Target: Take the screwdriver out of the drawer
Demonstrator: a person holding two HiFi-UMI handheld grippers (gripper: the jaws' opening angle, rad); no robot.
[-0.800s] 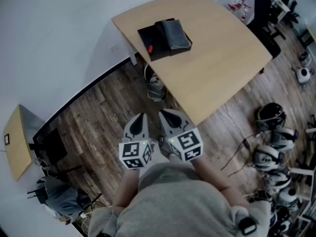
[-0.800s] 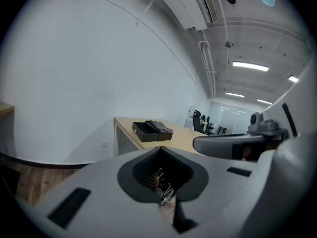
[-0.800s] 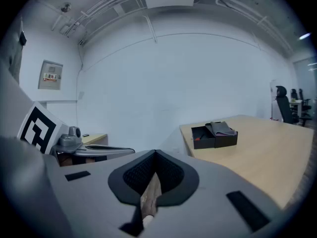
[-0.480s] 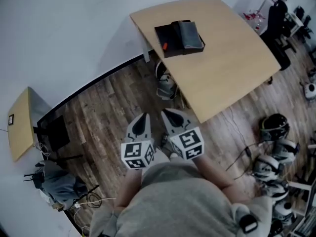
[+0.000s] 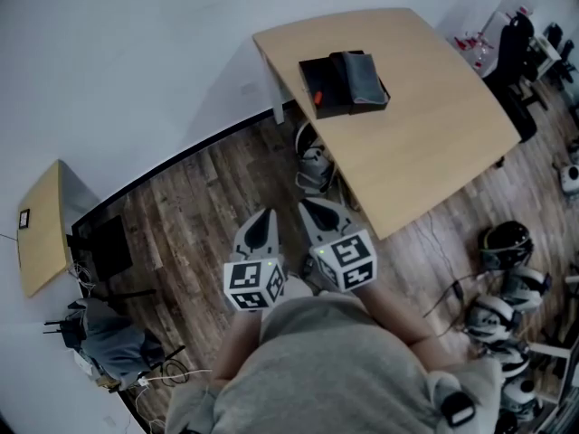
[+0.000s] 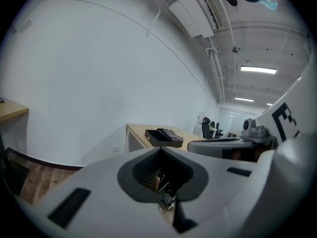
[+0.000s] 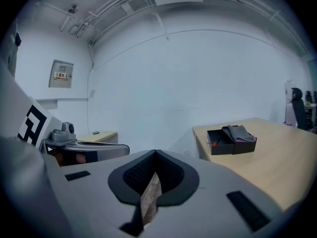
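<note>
Approach to the drawer [image 5: 327, 81], claws empty
We are holding the left claw [image 5: 262, 217] and right claw [image 5: 309, 208] closed on nothing, well apart from the surface [image 5: 425, 125]. The screwdriver [image 5: 317, 95] is showing red inside the open drawer, so we are judging it best to open one claw early and line it across the handle.

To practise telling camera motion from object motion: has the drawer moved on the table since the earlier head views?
No. The drawer keeps its place by the far left corner of the table; both shift together in the picture, so the camera moved.
</note>
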